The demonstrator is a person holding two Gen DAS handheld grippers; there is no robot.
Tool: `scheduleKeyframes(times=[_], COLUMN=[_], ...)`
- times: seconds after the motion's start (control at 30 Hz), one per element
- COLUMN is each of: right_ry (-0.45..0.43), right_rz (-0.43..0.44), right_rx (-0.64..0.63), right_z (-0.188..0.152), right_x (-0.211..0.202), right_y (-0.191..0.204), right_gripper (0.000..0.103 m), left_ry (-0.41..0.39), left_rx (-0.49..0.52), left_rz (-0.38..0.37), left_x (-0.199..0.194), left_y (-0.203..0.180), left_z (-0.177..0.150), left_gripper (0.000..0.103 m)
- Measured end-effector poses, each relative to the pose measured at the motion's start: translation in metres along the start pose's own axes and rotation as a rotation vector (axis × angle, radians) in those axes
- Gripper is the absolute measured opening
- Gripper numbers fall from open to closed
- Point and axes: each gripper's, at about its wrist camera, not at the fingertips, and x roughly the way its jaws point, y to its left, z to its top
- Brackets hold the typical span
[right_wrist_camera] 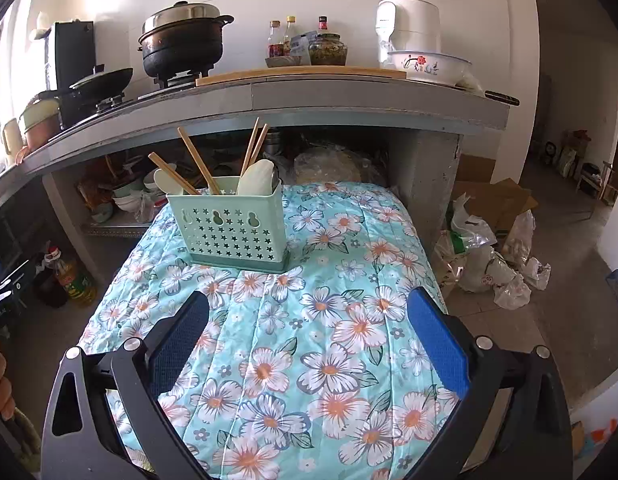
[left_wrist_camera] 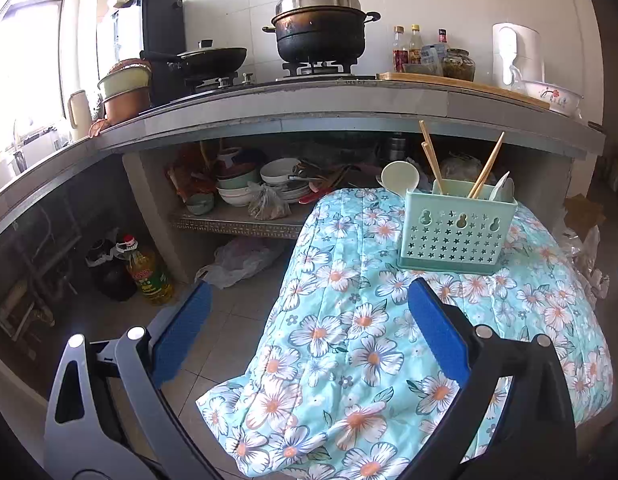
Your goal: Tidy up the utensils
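Both of your grippers hang over the flowered quilt (right_wrist_camera: 309,340) with nothing in them. Your right gripper (right_wrist_camera: 309,344) has its jaws spread wide above the quilt, blue pads facing each other across bare cloth. Your left gripper (left_wrist_camera: 309,336) is just as wide open, with its left pad out past the quilt's edge over the tiled floor (left_wrist_camera: 229,320) and its right pad over the cloth.

Ahead of both sets of jaws, well apart from them, the pale green utensil holder (right_wrist_camera: 233,232) stands upright on the covered tabletop. From the right wrist it sits ahead and left of the jaws' centre line; from the left wrist it sits ahead and to the right. Wooden chopsticks (right_wrist_camera: 197,166) lean out of it at several angles, a white spoon (right_wrist_camera: 255,178) stands in its right side, and a pale ladle (left_wrist_camera: 399,178) shows at or just behind its left end; whether that one is inside or behind, you cannot tell.

No loose utensils show on the quilt between you and the holder, so the sorting looks near its end, or you are between picks. If anything remains, it is likely tidying what already stands in the holder. That calls for reaching forward and up, lining the jaws across a single shaft and pinching it without tipping the light holder on the soft cloth.
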Motion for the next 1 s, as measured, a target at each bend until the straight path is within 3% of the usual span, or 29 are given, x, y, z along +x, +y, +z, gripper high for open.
scheduleKeyframes(times=[0.37,1.0], right_ry=[-0.02,-0.019], right_rz=[-0.017,-0.007], right_rx=[-0.003,-0.013], right_z=[0.002,0.004], right_x=[-0.007,-0.01], right_y=[0.001,0.005], right_gripper=[0.097,0.097], left_ry=[-0.022,0.008], left_rx=[0.006,0.005], left_rz=[0.001,-0.02], left_x=[-0.007,-0.006], left_y=[-0.007,-0.012], left_z=[0.003,0.003], left_gripper=[0.095,0.095])
